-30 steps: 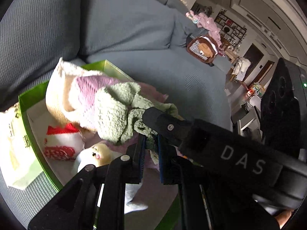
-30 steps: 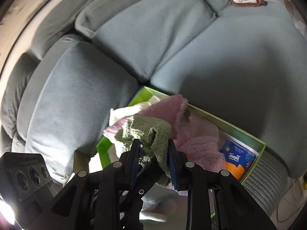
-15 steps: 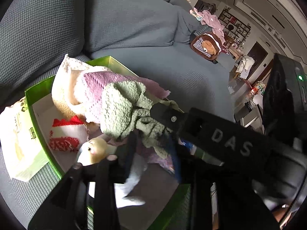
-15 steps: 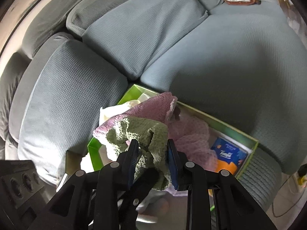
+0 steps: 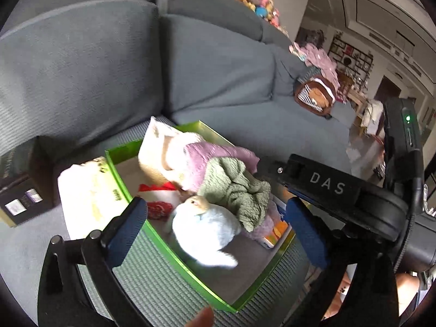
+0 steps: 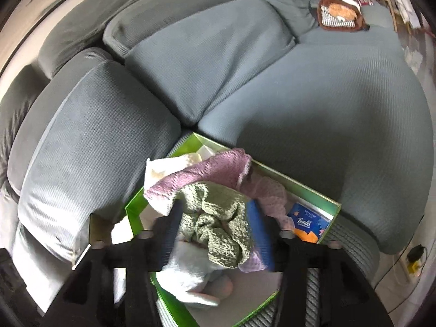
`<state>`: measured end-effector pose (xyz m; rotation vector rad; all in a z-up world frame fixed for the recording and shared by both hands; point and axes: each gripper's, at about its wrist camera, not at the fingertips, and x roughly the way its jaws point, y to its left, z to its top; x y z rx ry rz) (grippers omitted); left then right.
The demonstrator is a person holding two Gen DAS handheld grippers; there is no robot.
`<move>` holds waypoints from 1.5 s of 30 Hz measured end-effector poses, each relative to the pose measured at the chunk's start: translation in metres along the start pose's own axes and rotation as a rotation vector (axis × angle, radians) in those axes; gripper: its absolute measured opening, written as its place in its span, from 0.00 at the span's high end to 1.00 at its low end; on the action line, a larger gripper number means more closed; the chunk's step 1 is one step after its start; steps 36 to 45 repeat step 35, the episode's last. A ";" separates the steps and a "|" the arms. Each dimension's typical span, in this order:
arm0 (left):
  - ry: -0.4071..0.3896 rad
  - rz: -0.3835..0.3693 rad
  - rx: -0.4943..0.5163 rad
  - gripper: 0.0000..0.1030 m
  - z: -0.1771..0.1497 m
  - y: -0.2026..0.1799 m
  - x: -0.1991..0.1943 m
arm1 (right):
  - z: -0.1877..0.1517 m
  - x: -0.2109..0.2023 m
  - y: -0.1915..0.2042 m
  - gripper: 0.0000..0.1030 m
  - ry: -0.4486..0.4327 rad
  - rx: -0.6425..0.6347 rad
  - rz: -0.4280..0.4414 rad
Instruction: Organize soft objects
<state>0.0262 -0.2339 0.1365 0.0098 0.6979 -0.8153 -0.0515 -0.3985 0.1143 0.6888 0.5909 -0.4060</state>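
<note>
Green cloth released into the green box

Crumpled green cloth (image 5: 237,190) lies lengthwise along the green box (image 5: 174,256); the left hand-held gripper (image 5: 215,223) and right hand-held gripper (image 6: 215,234), clamped on it a second ago, have just been opening and now hold nothing.

grey sofa (image 6: 313,103), white ceiling (image 5: 381,5)

grey sofa (image 6: 313,103) — green box (image 5: 174,250) | brown backpack (image 5: 313,98)

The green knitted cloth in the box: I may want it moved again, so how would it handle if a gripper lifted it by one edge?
The green knitted cloth lies crumpled in soft folds over the pink towel, so it would probably hang limp and unfold. Its loose, open knit suggests it is light and may snag on the fingers. Draped half over the towel in the green box, it might drag the towel along.
</note>
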 end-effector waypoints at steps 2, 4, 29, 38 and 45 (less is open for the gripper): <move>-0.017 0.019 -0.004 0.01 -0.001 0.001 -0.009 | -0.002 -0.004 0.005 0.34 -0.012 -0.023 -0.011; -0.032 0.027 -0.010 0.01 -0.003 0.002 -0.019 | -0.003 -0.008 0.008 0.32 -0.013 -0.042 -0.023; -0.032 0.100 -0.064 0.01 -0.026 0.001 -0.064 | -0.009 -0.084 0.006 0.13 -0.157 -0.173 -0.162; -0.029 0.094 -0.054 0.01 -0.028 -0.005 -0.066 | -0.006 -0.087 0.003 0.13 -0.167 -0.169 -0.163; -0.029 0.094 -0.054 0.01 -0.028 -0.005 -0.066 | -0.006 -0.087 0.003 0.13 -0.167 -0.169 -0.163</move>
